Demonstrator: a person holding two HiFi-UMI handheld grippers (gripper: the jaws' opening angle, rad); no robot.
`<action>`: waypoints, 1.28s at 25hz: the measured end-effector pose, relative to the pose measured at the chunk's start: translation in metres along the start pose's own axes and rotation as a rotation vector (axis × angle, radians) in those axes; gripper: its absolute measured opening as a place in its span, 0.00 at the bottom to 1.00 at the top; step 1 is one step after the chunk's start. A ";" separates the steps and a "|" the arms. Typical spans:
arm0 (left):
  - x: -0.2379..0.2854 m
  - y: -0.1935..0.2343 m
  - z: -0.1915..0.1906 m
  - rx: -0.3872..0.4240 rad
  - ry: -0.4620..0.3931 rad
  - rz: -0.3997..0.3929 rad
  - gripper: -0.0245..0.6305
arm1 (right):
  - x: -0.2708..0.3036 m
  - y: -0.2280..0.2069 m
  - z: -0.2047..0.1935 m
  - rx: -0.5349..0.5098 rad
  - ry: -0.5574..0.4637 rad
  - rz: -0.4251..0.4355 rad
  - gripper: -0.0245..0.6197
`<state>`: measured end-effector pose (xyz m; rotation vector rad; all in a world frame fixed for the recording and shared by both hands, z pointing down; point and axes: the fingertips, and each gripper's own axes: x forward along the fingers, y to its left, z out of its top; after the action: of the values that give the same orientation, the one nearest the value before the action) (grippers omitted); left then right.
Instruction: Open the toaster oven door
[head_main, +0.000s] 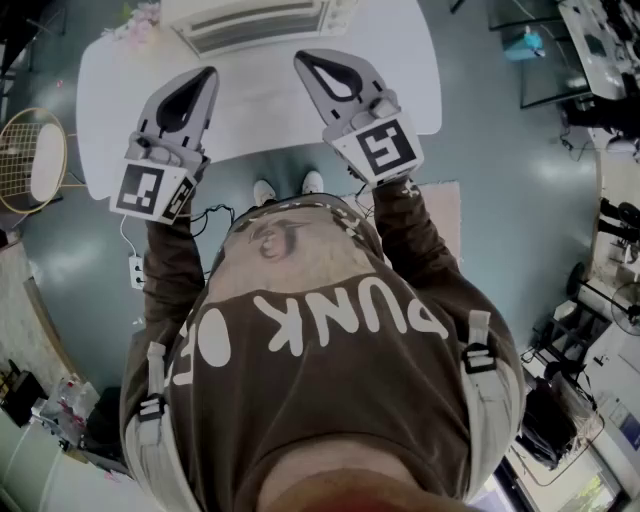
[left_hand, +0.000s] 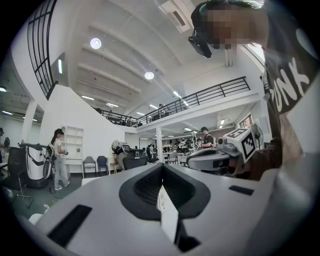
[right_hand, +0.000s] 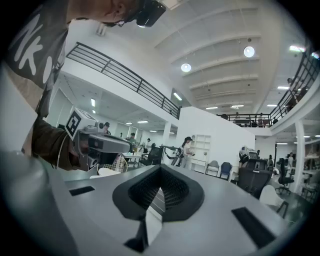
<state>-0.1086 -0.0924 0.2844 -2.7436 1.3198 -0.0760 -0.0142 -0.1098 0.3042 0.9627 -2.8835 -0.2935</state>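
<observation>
The left gripper (left_hand: 162, 169) has its 2 grey jaws brought together at the tips. Its black ribbed pads (left_hand: 145, 187) frame a teardrop hollow with nothing gripped in it. Just to its right hangs the right gripper (left_hand: 194, 160), seen side-on, its marker cube (left_hand: 248, 144) next to a brown sleeve (left_hand: 270, 157). Above looms a brown shirt (left_hand: 287, 85) with white lettering and a black head-mounted camera (left_hand: 200, 42). Far off at the left, a person in a cap (left_hand: 59, 157) stands near 2 chairs (left_hand: 96, 164) and a white shelf unit (left_hand: 74, 144), under a railed mezzanine (left_hand: 200, 100) and round ceiling lights (left_hand: 95, 43).
</observation>
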 end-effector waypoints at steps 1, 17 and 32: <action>0.000 0.000 0.001 0.001 0.000 0.000 0.04 | 0.000 0.000 0.000 0.001 0.000 -0.002 0.05; 0.002 0.009 -0.002 -0.008 0.003 0.004 0.04 | 0.009 -0.013 -0.004 0.069 0.012 -0.027 0.05; 0.012 0.028 -0.018 -0.047 0.015 -0.010 0.04 | 0.085 -0.147 -0.140 0.274 0.434 -0.356 0.22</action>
<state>-0.1244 -0.1206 0.2991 -2.7940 1.3288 -0.0671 0.0245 -0.2975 0.4124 1.3854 -2.3857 0.2694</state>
